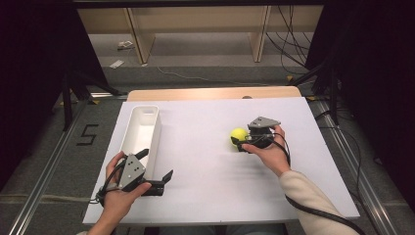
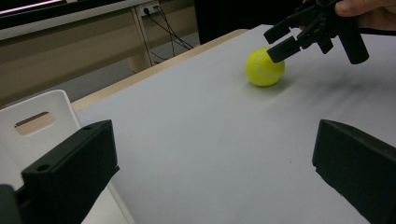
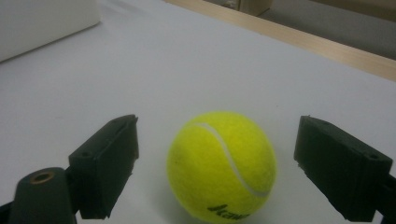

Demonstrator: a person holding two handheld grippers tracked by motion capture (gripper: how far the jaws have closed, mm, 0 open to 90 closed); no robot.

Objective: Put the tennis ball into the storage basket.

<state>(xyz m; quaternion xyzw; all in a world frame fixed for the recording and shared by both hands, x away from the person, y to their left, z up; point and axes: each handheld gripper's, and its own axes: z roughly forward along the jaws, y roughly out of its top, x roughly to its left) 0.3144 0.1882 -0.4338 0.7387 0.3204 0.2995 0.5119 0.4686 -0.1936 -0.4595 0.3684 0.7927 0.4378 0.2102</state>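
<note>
A yellow-green tennis ball (image 1: 238,135) rests on the white table sheet (image 1: 210,161), right of centre. My right gripper (image 1: 240,140) is open, its two black jaws either side of the ball (image 3: 222,165) with a gap on each side. From the left gripper view, the same ball (image 2: 265,67) sits far off with the right gripper (image 2: 272,45) over it. My left gripper (image 1: 155,165) hovers open and empty near the front left, by the near end of a white bin (image 1: 157,131). Its wide-apart jaws frame bare sheet in the left gripper view.
The long white bin (image 2: 42,116) lies along the left side of the sheet and looks empty. A wooden table edge (image 1: 210,93) runs across the back. Cables trail from both grippers. Dark stands and floor cables surround the table.
</note>
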